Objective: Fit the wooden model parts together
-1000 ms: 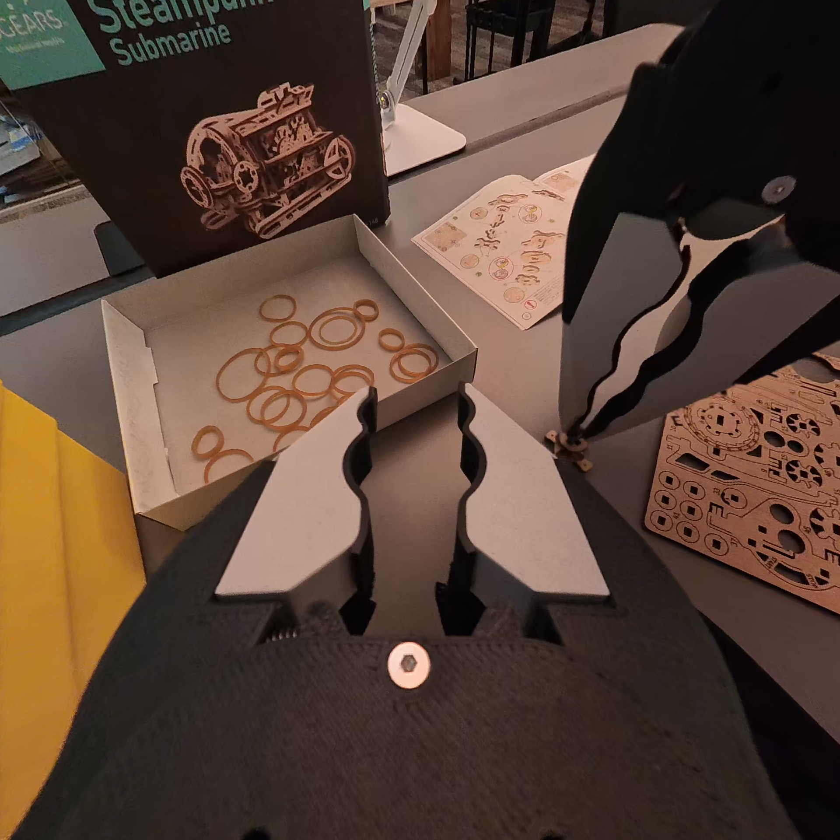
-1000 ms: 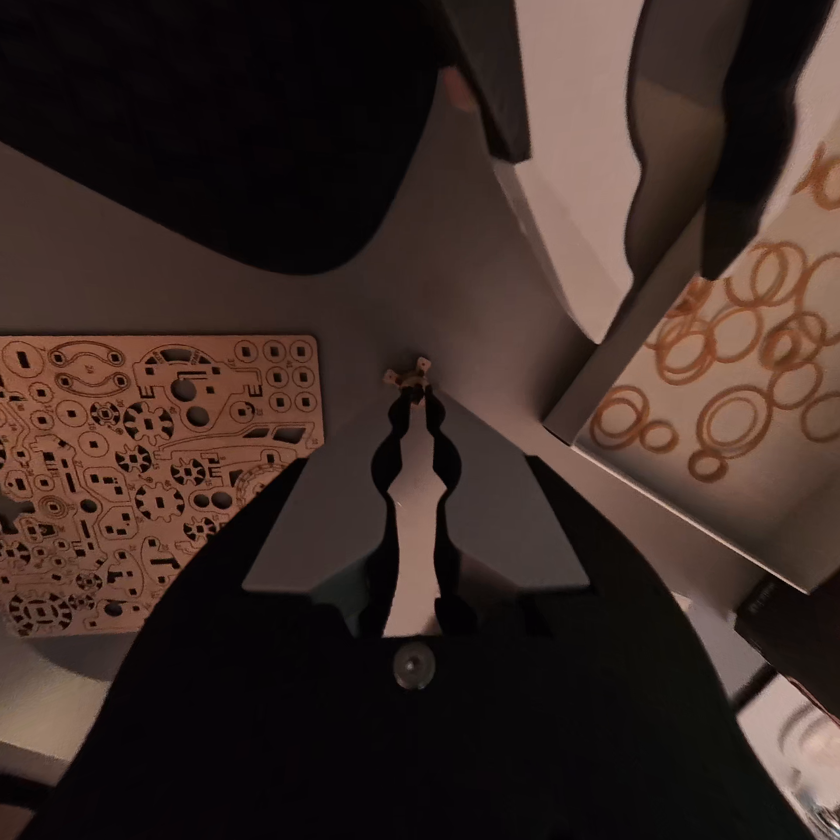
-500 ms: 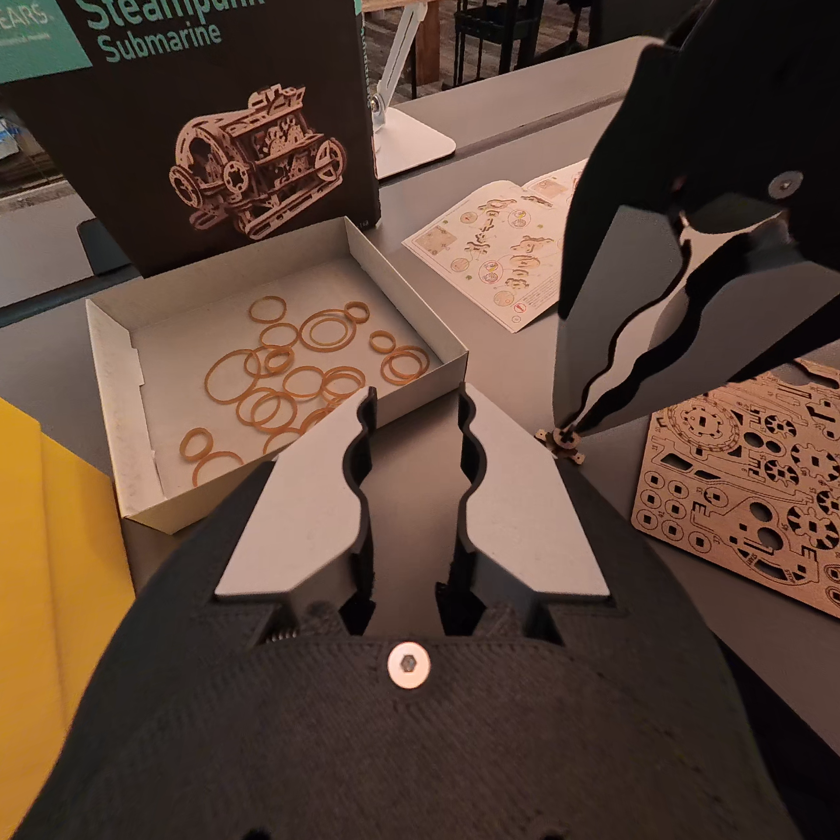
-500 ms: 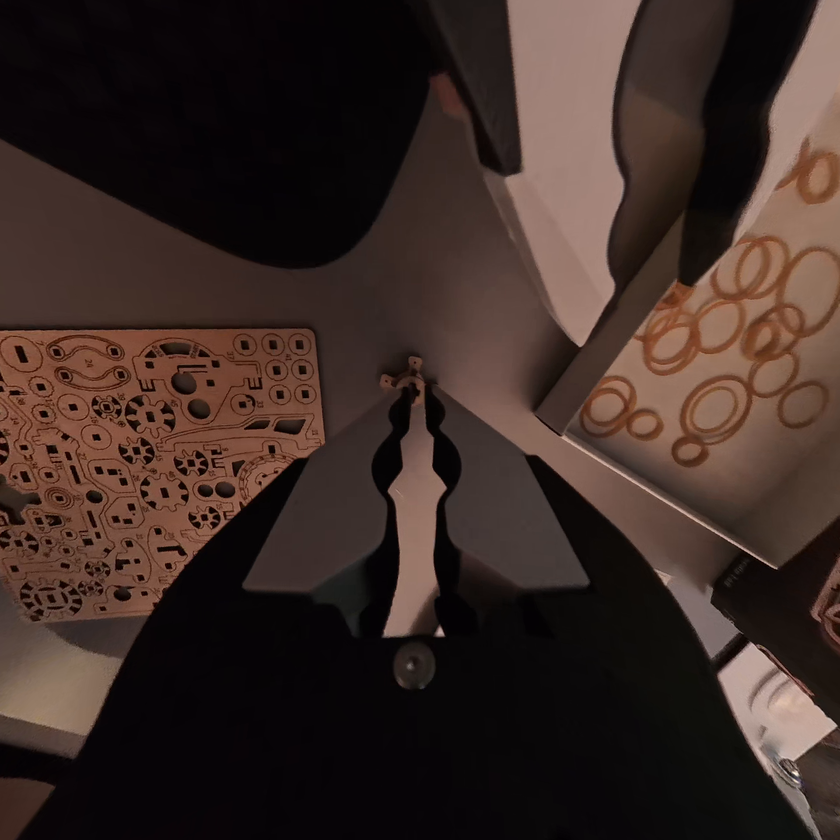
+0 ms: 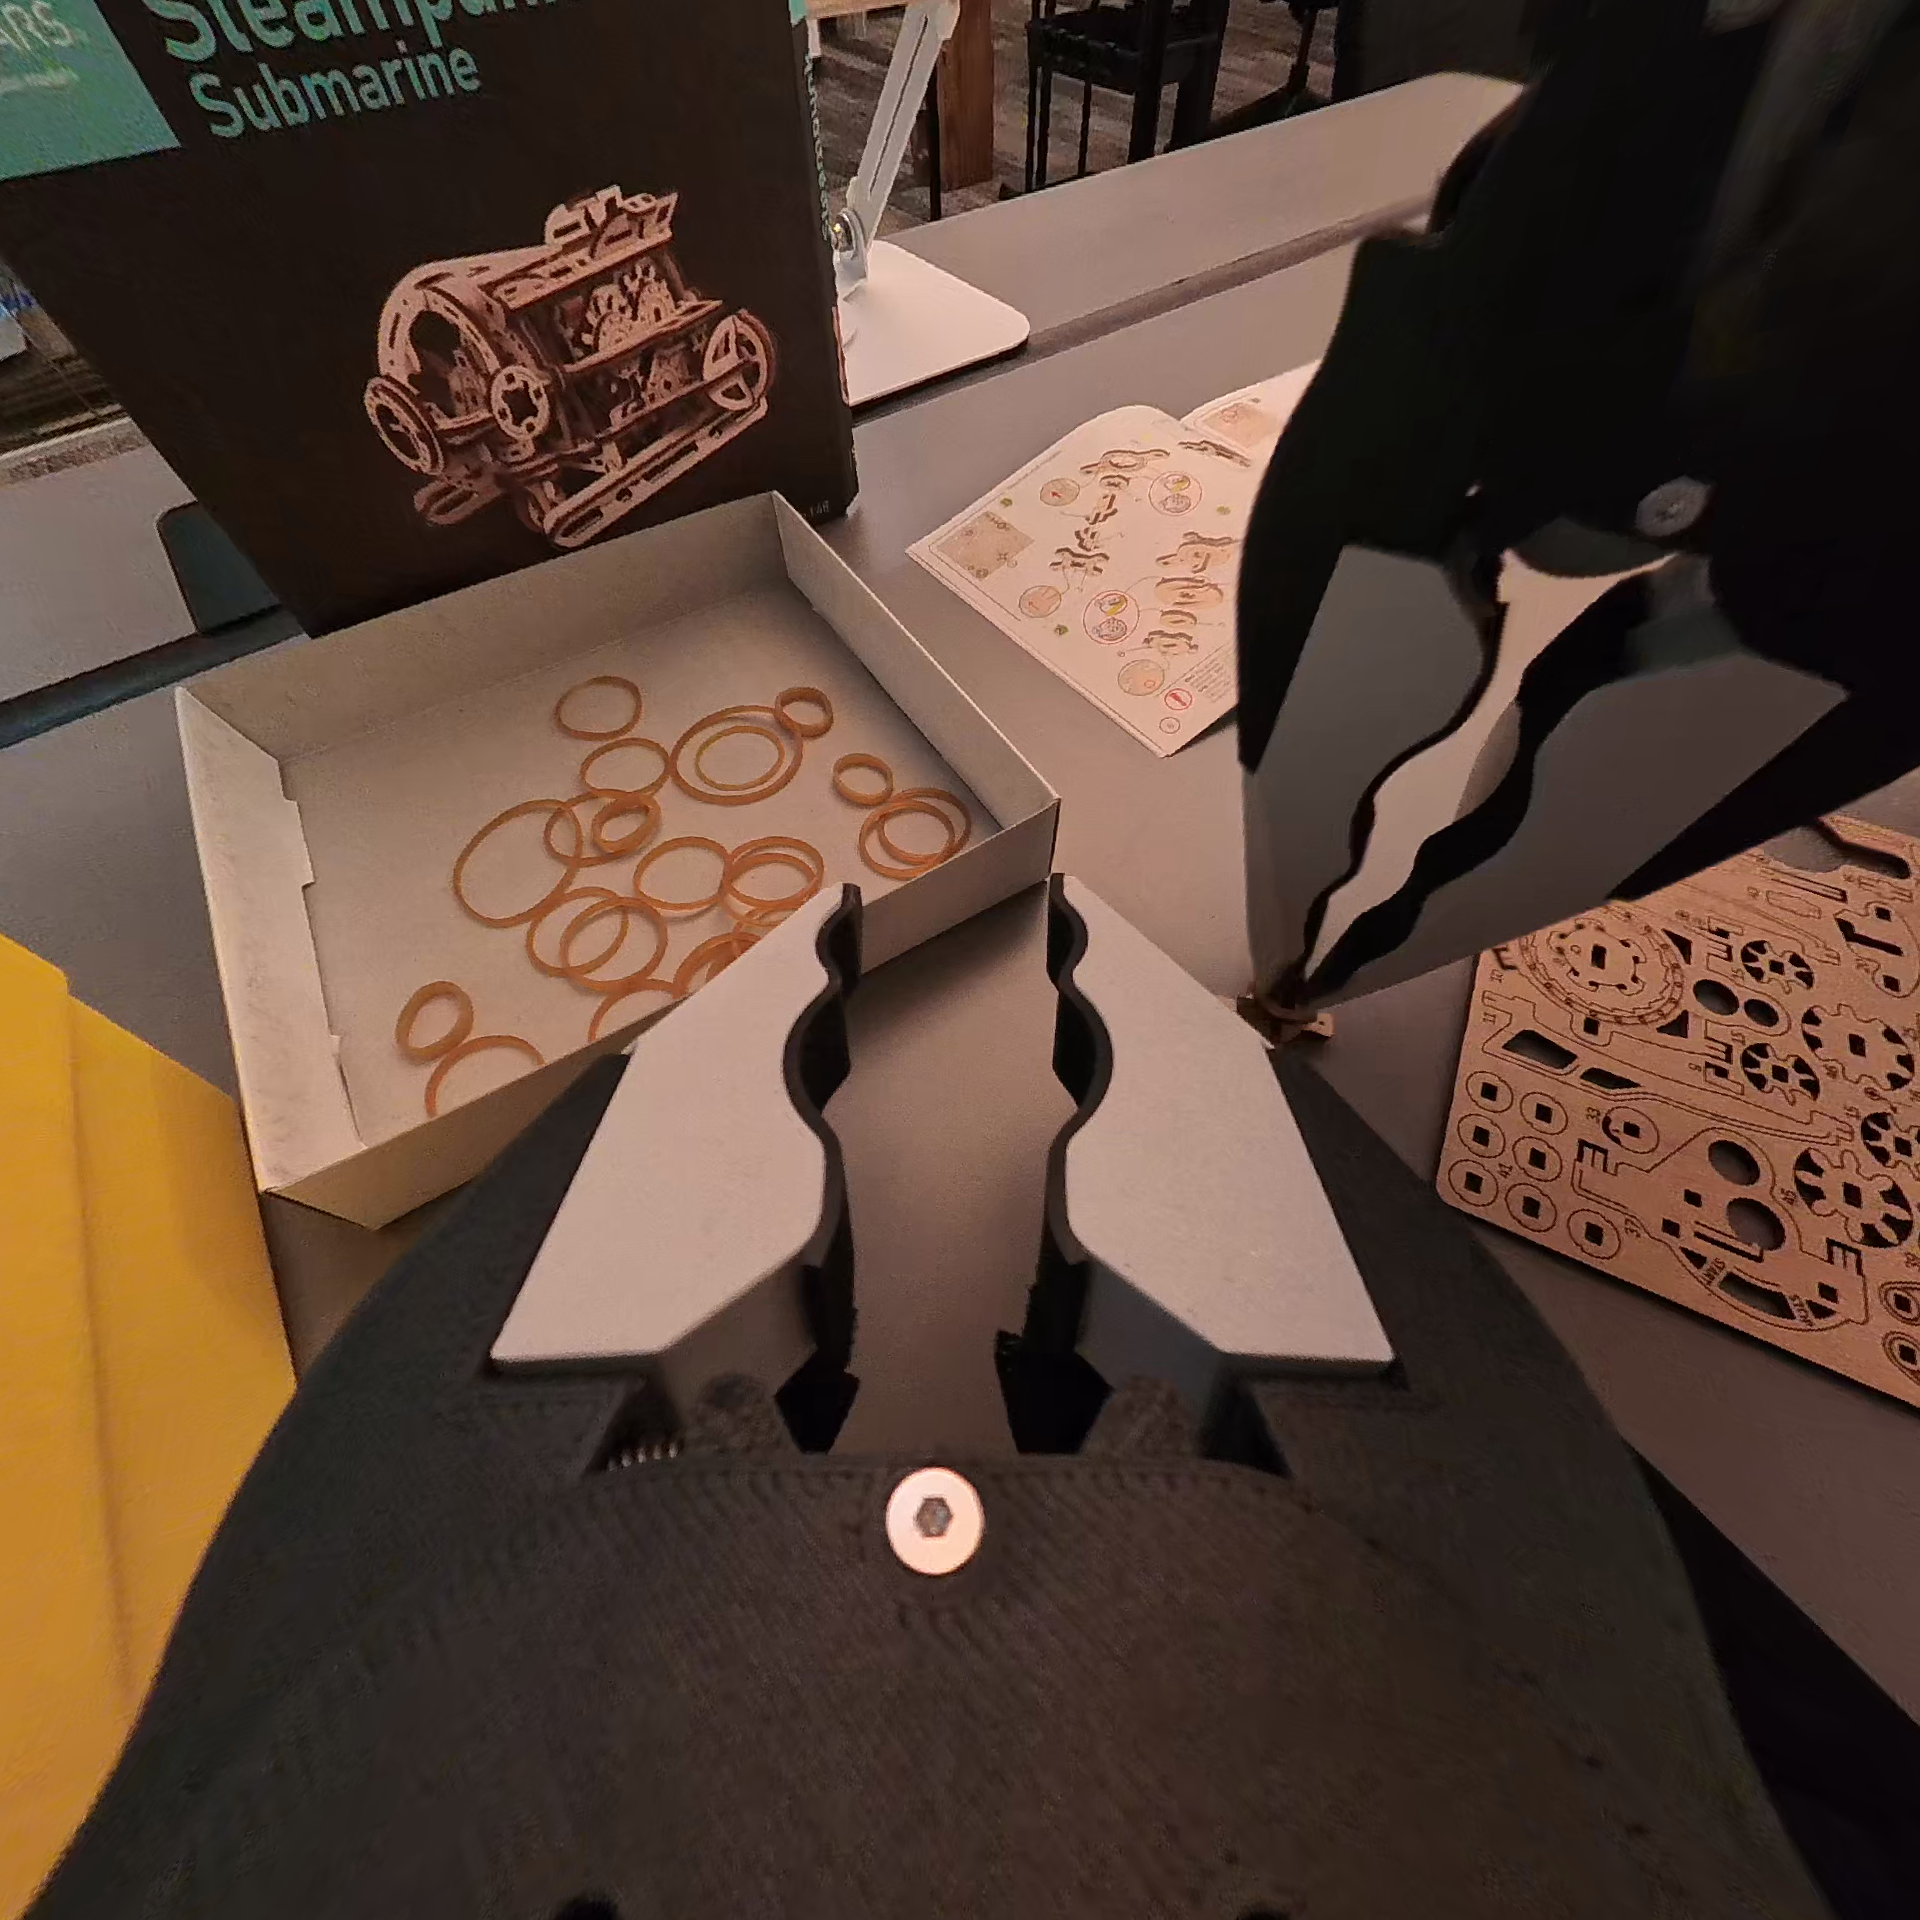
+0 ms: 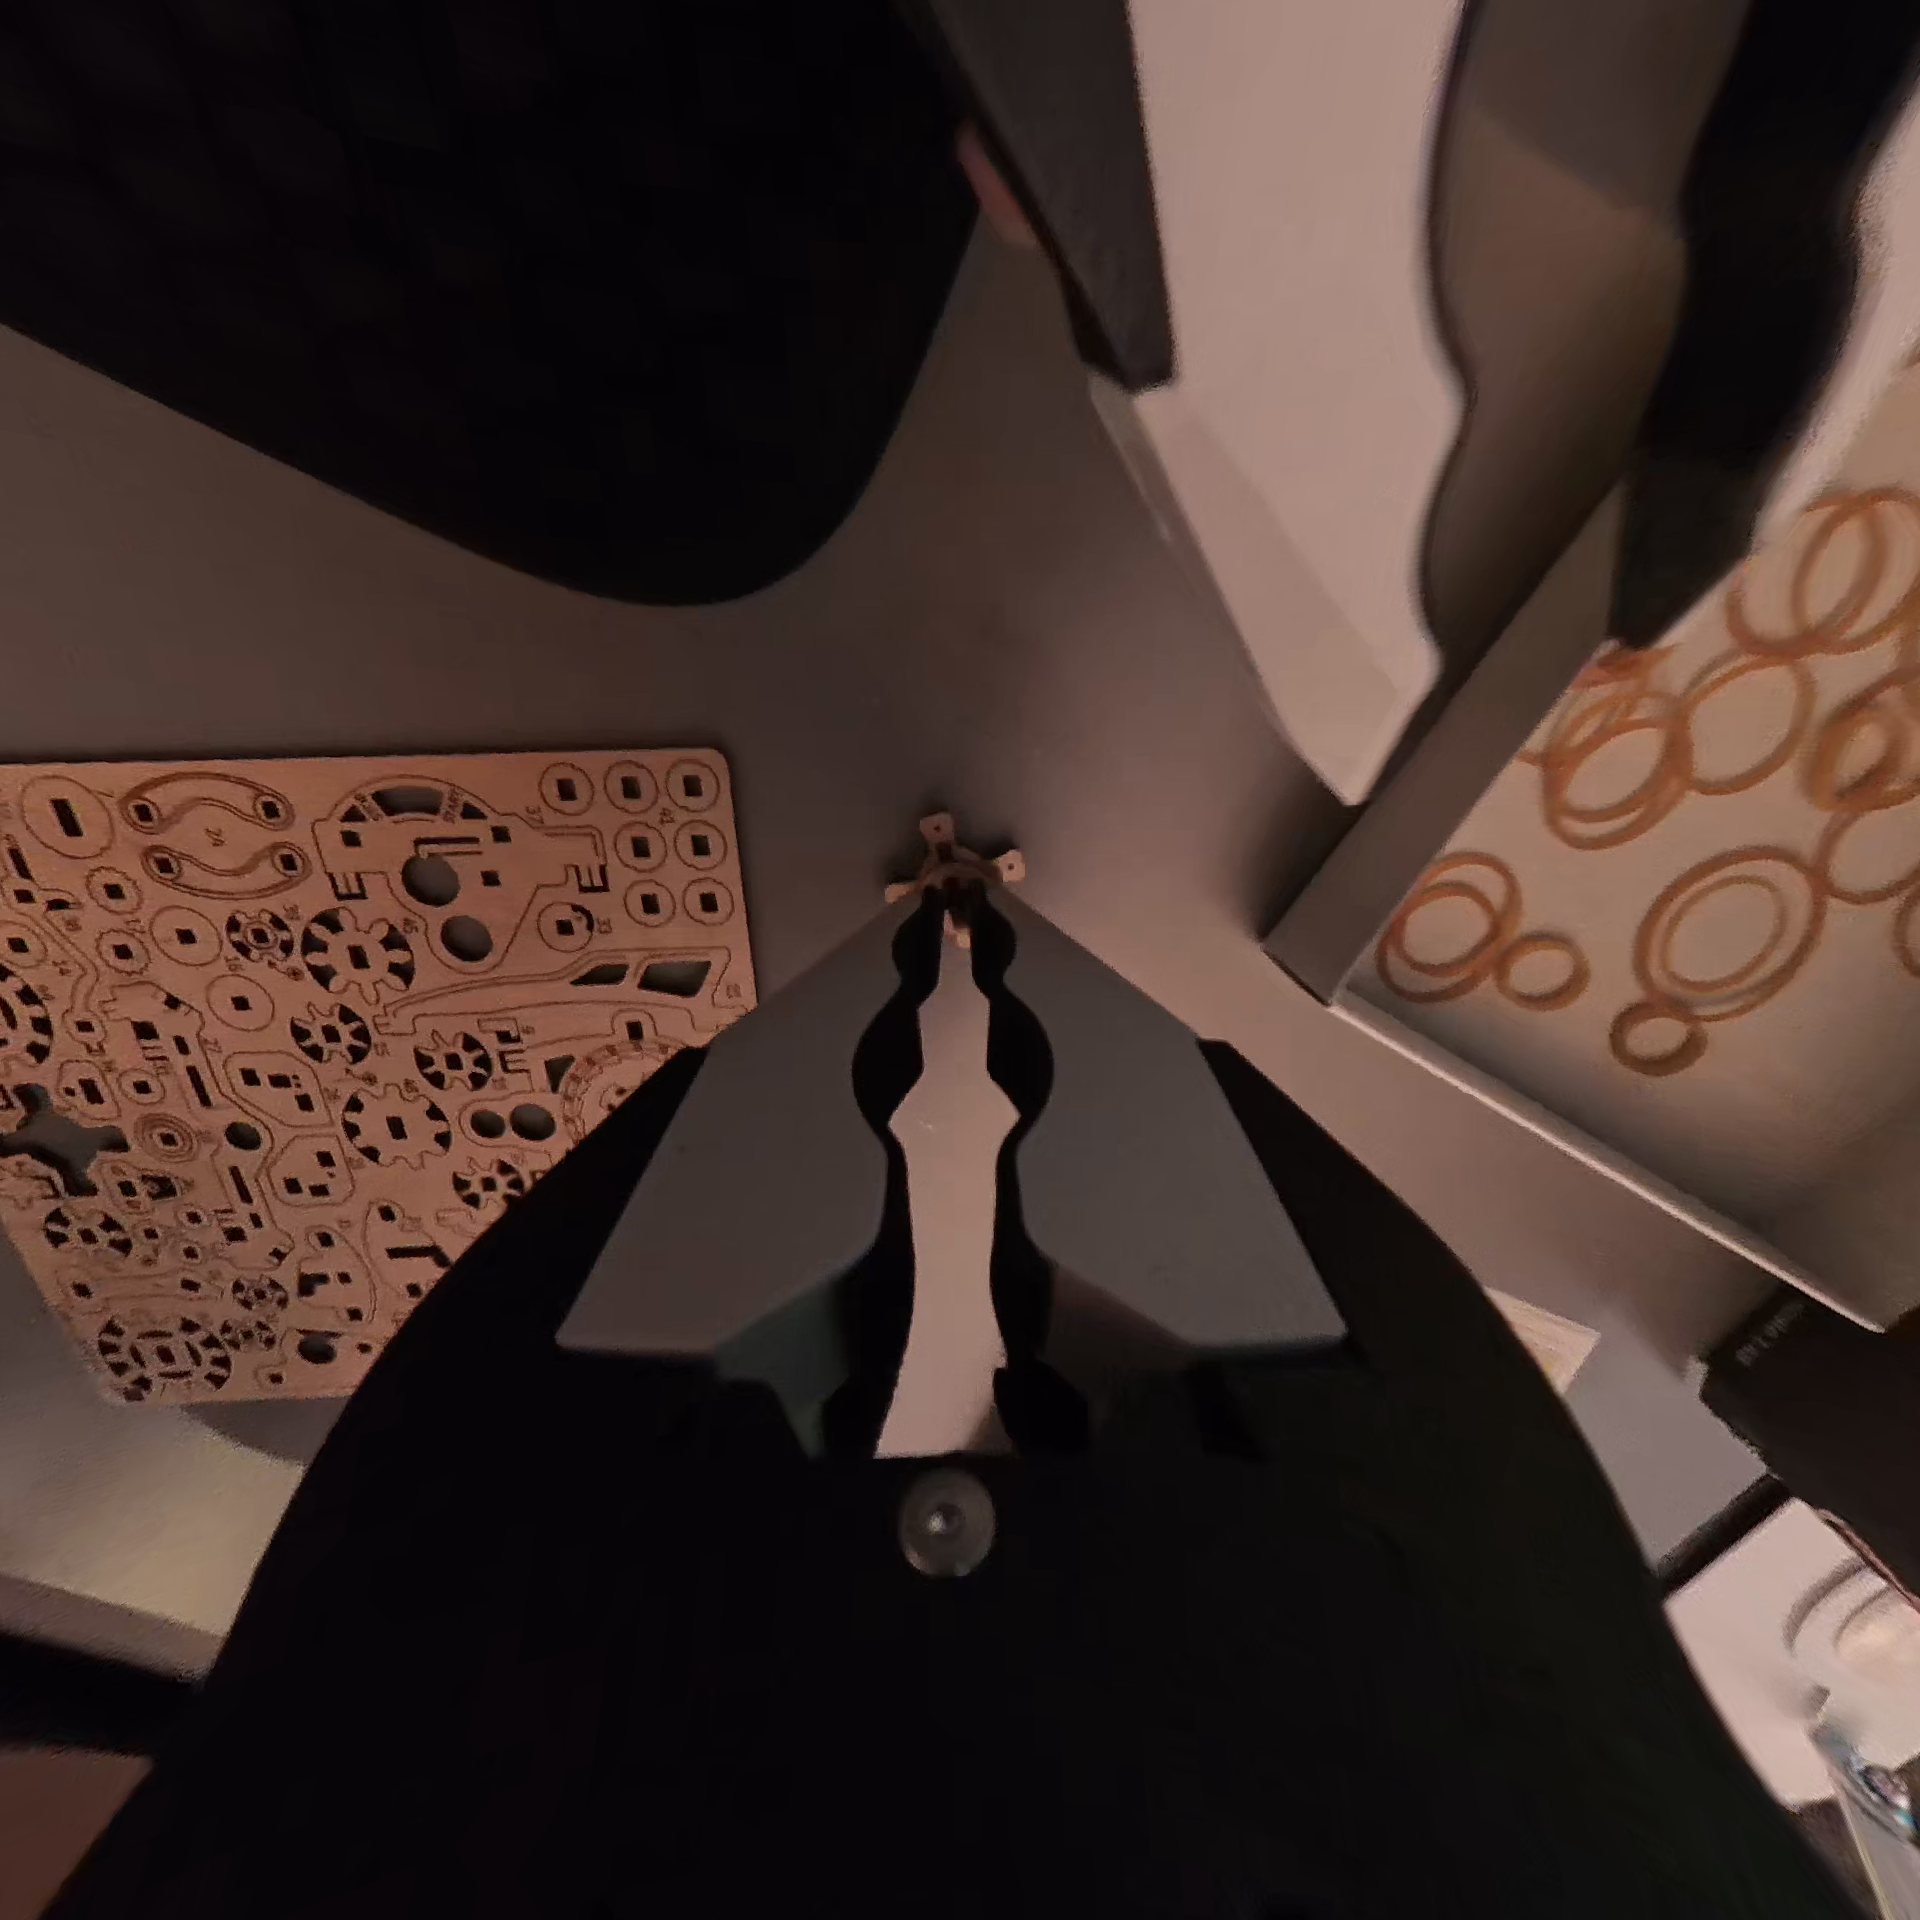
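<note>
- R gripper (image 6: 954, 914): jaws pinched on small wooden part (image 6: 951, 878), a spoked, gear-like piece; tips point down at the grey table (image 6: 1018, 644). Part looks to touch the tabletop, but dim light, can't confirm.
- Same part in left wrist view (image 5: 1285, 1010), at the R tips, just beside L gripper's right finger.
- L gripper (image 5: 948, 914): jaws spread, nothing between them, bare table shows in the gap.
- White tray (image 5: 1023, 821) w/ rubber bands (image 5: 623, 883) just ahead of L tips; its near corner sits by the left fingertip.
- Wooden parts sheet (image 6: 343, 1039) flat on table; its corner edge near the held part, not touching.
- Open strip of table btwn sheet edge and tray wall; the part sits in that strip.
- Instruction leaflet (image 5: 1091, 582) farther back, right of tray; kit box (image 5: 468, 312) upright behind tray.
- Yellow sheet (image 5: 104, 1351) at far left edge.
</note>
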Motion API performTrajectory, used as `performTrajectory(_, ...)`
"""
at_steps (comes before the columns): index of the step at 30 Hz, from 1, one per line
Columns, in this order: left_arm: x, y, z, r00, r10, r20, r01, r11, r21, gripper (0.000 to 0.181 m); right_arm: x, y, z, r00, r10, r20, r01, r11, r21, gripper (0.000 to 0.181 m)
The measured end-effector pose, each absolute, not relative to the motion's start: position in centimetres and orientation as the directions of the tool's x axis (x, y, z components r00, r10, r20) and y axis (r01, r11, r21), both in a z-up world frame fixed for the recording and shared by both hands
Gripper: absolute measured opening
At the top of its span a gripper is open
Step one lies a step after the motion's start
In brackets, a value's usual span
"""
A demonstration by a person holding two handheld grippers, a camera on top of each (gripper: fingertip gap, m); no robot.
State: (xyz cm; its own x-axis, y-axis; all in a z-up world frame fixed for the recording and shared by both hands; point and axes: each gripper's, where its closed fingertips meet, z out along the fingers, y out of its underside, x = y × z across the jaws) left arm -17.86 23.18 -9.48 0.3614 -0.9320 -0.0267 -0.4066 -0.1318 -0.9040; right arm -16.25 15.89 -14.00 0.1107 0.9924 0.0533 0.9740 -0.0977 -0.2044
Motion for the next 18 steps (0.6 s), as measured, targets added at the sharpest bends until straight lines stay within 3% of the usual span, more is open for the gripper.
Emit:
performTrajectory(1,-17.9,23.2,-9.5,0.362,-0.932,-0.025,-0.406,-0.133,-0.904,0.034,-16.2,16.0,-14.1,0.114,0.992,0.056,0.975,-0.1,-0.198,0.003)
performTrajectory(13,-17.8,23.1,-9.5,0.359,-0.933,-0.021,-0.405,-0.135,-0.904,0.034,-15.8,16.2,-14.2,0.086,0.994,0.069,0.986,-0.076,-0.148,0.004)
performTrajectory(18,-17.7,23.0,-9.4,0.354,-0.935,-0.024,-0.405,-0.13,-0.905,0.034,-15.7,16.7,-12.6,0.113,0.989,0.101,0.976,-0.091,-0.196,0.007)
